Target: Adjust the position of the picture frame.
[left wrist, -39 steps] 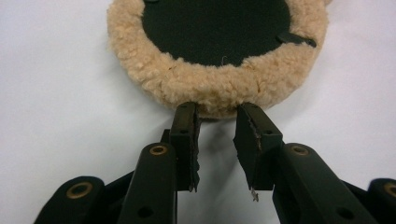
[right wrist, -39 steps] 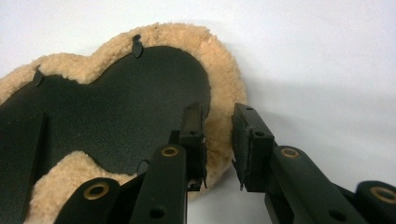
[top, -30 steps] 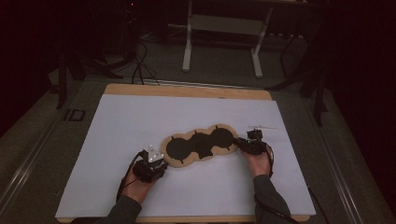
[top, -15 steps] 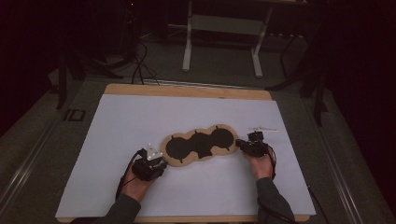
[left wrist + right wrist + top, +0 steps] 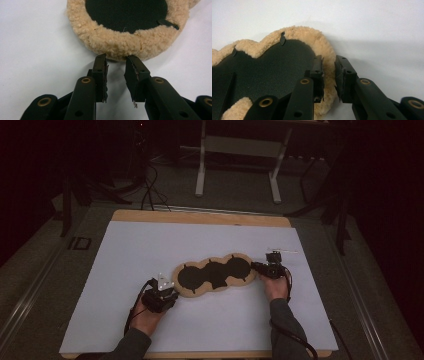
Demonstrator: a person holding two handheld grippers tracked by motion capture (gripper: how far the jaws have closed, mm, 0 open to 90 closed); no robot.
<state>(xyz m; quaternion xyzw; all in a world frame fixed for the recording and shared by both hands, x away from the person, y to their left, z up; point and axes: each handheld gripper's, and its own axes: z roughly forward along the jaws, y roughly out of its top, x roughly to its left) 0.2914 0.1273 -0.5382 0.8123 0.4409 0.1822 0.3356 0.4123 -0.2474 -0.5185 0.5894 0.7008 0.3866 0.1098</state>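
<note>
A wooden-edged rectangular surface (image 5: 200, 217) stands on a dim grey floor (image 5: 30, 285), covered almost to its borders by a white sheet (image 5: 165, 245). Lying flat on the sheet, toward the near side, is a long, lobed pad of tan fleece with a black inner face (image 5: 215, 274). A small pale strip (image 5: 282, 251), too faint to identify, lies just beyond its right end.

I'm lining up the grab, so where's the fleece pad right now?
In the high view the fleece pad lies on the white sheet, between the left gripper and right gripper.
</note>
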